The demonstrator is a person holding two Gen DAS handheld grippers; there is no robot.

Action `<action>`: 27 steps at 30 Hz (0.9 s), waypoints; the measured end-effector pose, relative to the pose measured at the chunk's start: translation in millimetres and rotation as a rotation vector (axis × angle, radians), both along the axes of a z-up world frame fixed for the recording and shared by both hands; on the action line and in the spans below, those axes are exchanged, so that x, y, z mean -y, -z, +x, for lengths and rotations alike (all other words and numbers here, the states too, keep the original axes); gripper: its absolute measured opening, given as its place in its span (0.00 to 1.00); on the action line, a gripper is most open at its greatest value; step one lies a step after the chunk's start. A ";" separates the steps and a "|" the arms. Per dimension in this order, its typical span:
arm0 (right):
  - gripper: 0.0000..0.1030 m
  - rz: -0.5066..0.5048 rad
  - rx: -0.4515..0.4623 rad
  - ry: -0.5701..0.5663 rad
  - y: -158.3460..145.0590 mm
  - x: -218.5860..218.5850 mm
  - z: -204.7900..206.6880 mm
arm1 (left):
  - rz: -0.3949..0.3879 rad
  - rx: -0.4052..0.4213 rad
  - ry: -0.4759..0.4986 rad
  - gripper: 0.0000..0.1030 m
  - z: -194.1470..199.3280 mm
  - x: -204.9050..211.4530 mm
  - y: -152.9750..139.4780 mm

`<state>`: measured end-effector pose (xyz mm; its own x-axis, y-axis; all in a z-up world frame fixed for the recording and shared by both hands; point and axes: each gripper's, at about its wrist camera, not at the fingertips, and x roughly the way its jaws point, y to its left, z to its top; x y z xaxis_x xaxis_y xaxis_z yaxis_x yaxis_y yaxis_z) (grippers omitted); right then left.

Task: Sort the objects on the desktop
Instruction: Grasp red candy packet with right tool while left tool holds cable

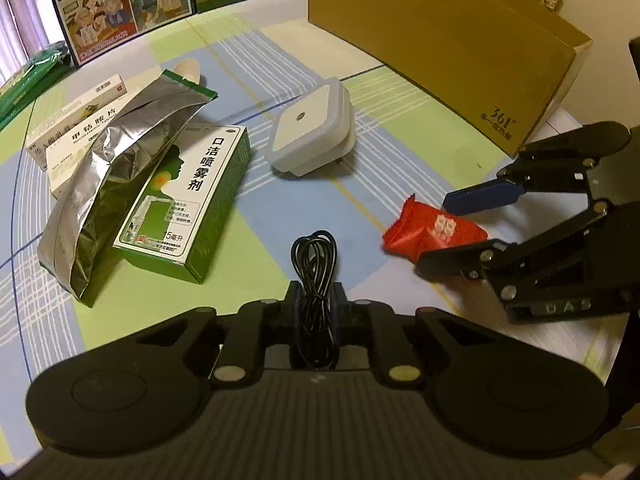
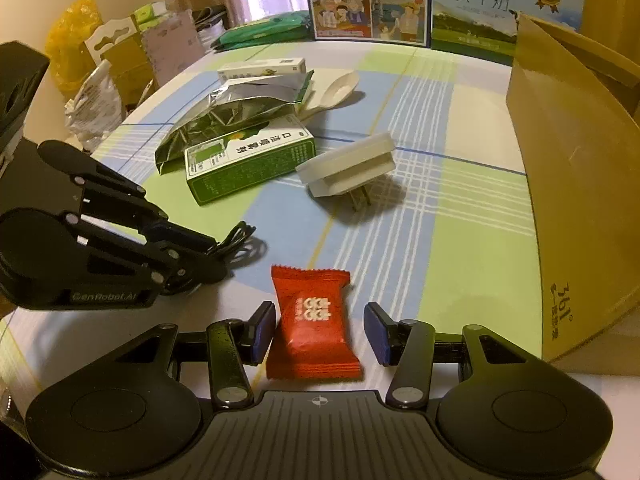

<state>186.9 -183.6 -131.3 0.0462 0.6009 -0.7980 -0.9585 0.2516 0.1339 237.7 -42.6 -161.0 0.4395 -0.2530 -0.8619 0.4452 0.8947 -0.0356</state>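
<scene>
Your left tongs [image 1: 316, 300] pinch the coiled black cable [image 1: 314, 256] and your right tongs [image 2: 318, 334] stand spread around the red candy packet [image 2: 314, 324] near the bench's front edge, while the spray box [image 1: 188, 200], foil bag [image 1: 116, 184] and night light [image 1: 312, 132] lie unsorted mid-bench beside the cardboard box [image 1: 460, 52]

Two low wrist views, shared tabletop [image 1: 304, 208]

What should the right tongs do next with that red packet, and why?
Probably close. The right tongs are open with the red packet lying on the cloth between the pads, which stand apart from it on both sides. The left tongs are already shut on the black cable, so the packet looks like the next thing to grip.
</scene>
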 end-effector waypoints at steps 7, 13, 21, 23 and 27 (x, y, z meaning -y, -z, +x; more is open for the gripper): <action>0.45 -0.009 0.015 -0.015 2.1 -1.6 -2.1 | 0.004 0.024 -0.009 0.10 -1.2 -0.5 -10.7; 0.45 -0.023 0.056 -0.052 3.7 -4.5 -10.6 | 0.011 0.033 -0.025 0.10 -0.8 -3.4 -14.6; 0.24 0.024 0.101 -0.034 -9.3 -3.0 -11.8 | 0.002 0.051 -0.048 0.10 -0.1 -6.4 -23.3; 0.24 0.045 0.110 -0.019 -15.1 -2.1 -9.6 | -0.002 0.060 -0.053 0.10 0.9 -6.1 -28.1; 0.24 0.095 0.131 0.019 -30.3 0.9 -3.4 | -0.015 0.081 -0.063 0.10 3.3 -3.3 -39.9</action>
<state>183.5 -184.5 -101.0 0.1582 0.6712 -0.7242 -0.9646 0.2616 0.0318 240.9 -39.2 -121.1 0.5235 -0.2351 -0.8190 0.3897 0.9208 -0.0152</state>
